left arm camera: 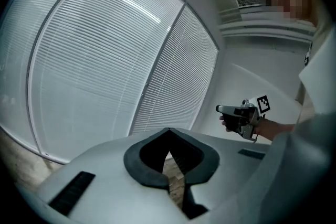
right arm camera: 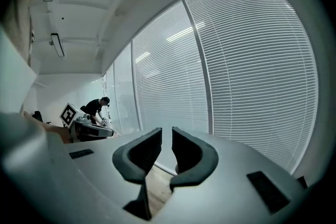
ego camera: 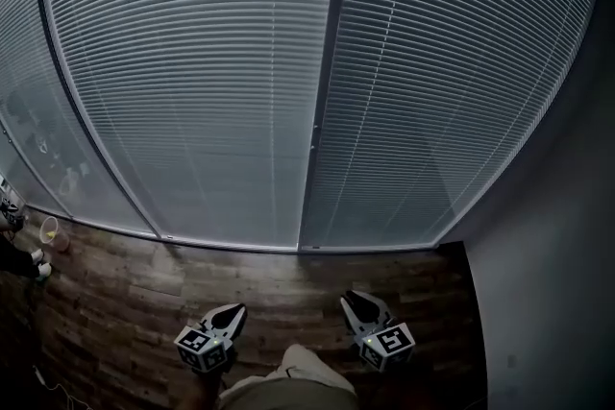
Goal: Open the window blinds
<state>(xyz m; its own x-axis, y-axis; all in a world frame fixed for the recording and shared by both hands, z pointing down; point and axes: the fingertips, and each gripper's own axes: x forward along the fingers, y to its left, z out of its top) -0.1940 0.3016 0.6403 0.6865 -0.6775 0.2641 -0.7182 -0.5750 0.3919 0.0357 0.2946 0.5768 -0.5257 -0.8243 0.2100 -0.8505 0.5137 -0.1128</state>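
Right, the window blinds (ego camera: pixel 211 82) fill the upper frame, slats shut, well beyond me. The left gripper (ego camera: pixel 233 310) at lower left is pinched together on nothing; the right gripper (ego camera: pixel 350 299) at lower right has its jaws slightly parted, empty. I'd close in on the centre mullion (ego camera: pixel 322 110) and hunt for the tilt control there. No wand or cord reads clearly, and the head view cuts off the blinds' tops.

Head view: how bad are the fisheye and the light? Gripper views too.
Head view: strong fisheye, the blinds and the mullion bow, the corners go black, the wood floor is dim. Left gripper view: round dark vignette, light streaks reflected on the blinds. Right gripper view: same bowing and streaks, black rim all round.
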